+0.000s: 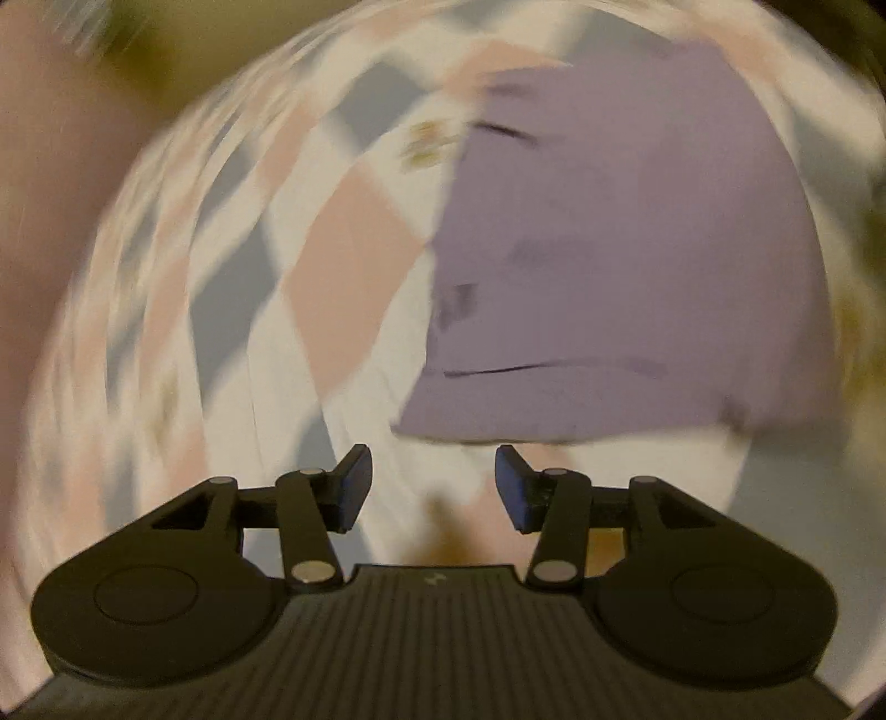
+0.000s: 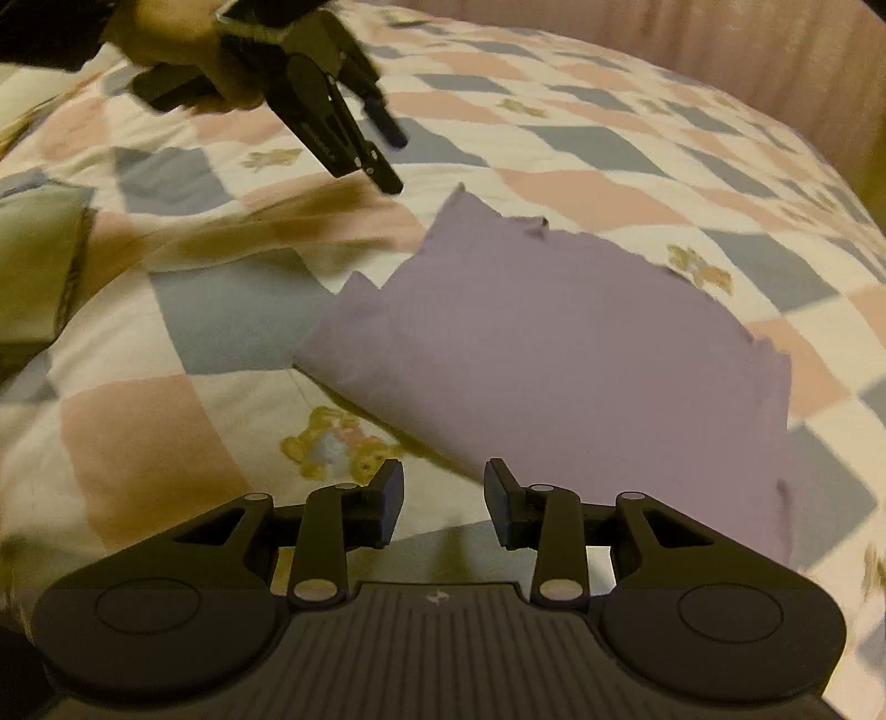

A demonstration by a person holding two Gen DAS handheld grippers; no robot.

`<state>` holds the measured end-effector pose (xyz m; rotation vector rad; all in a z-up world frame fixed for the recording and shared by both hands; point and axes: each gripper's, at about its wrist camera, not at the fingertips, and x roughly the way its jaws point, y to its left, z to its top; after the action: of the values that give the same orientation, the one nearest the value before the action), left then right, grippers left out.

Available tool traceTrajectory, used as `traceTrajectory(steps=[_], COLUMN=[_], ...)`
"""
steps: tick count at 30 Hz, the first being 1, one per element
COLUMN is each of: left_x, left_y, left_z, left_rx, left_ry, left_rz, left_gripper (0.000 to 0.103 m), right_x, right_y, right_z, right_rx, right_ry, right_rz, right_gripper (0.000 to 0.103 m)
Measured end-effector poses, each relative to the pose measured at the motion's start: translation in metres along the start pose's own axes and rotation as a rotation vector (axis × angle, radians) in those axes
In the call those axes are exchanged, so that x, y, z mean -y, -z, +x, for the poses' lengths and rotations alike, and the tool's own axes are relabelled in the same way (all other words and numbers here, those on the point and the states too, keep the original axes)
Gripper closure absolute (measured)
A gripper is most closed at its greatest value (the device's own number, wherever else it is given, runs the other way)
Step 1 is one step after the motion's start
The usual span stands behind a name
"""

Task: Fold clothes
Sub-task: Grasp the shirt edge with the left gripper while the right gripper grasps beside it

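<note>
Lilac cloth, a folded garment [image 2: 559, 354] of soft plain fabric, lay flat on a checked quilt [image 2: 609, 149] with pink, grey-blue and cream squares and small printed teddy bears. Its edges toward the far side looked uneven, almost torn in shape, while the near left edge was a thick smooth fold. No readable writing showed; only a small pale logo mark sat on the ribbed black body of each tool. The right gripper [image 2: 443, 501] hovered low just before the near edge of the garment, its blue-padded jaws apart and empty. The left gripper [image 1: 433, 482] was also spread with nothing between its pads; in the right wrist view it [image 2: 396, 166] pointed downward above the quilt, held by a hand [image 2: 183, 50], apart from the garment's far corner. The left wrist view was blurred.
</note>
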<state>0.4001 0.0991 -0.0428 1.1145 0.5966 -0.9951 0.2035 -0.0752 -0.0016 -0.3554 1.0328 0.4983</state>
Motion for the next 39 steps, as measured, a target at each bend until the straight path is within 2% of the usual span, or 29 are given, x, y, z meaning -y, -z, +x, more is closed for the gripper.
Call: traceTrajectory(steps=[1, 3, 7, 12, 20, 22, 24, 27, 31, 33, 35, 39], left_x=[0.005, 0.011, 0.022, 0.031, 0.030, 0.031, 0.031, 0.029, 0.027, 0.025, 0.024, 0.017], left_y=[0.005, 0.016, 0.041, 0.056, 0.053, 0.054, 0.055, 0.052, 0.049, 0.047, 0.045, 0.038], left_z=[0.005, 0.015, 0.034, 0.064, 0.093, 0.097, 0.101, 0.101, 0.100, 0.097, 0.093, 0.083], left_rx=[0.028, 0.058, 0.133, 0.238, 0.422, 0.457, 0.468, 0.450, 0.436, 0.431, 0.424, 0.396], left_ry=[0.003, 0.007, -0.029, -0.056, -0.140, -0.155, -0.154, -0.123, -0.106, -0.098, -0.085, -0.036], left_rz=[0.134, 0.315, 0.580, 0.761, 0.938, 0.989, 1.022, 1.009, 0.970, 0.956, 0.942, 0.862], left_gripper=[0.059, 0.059, 0.059, 0.059, 0.059, 0.063, 0.075, 0.096, 0.099, 0.099, 0.099, 0.099], right_x=[-0.009, -0.021, -0.033, -0.032, -0.031, -0.035, -0.042, -0.056, -0.076, -0.088, -0.097, -0.113], right_y=[0.001, 0.002, 0.002, 0.000, 0.003, 0.004, 0.001, -0.004, -0.010, -0.011, -0.011, -0.012], right_z=[0.002, 0.007, 0.013, 0.022, 0.029, 0.031, 0.035, 0.043, 0.053, 0.059, 0.064, 0.076], right_rx=[-0.007, -0.020, -0.018, -0.008, -0.017, -0.019, -0.012, 0.006, 0.033, 0.046, 0.056, 0.072], right_ry=[0.006, 0.005, 0.020, 0.061, 0.113, 0.132, 0.166, 0.225, 0.291, 0.315, 0.323, 0.324], right_rz=[0.017, 0.048, 0.122, 0.205, 0.254, 0.245, 0.198, 0.104, -0.032, -0.109, -0.163, -0.250], right_gripper=[0.066, 0.065, 0.062, 0.062, 0.062, 0.062, 0.062, 0.060, 0.059, 0.054, 0.044, 0.042])
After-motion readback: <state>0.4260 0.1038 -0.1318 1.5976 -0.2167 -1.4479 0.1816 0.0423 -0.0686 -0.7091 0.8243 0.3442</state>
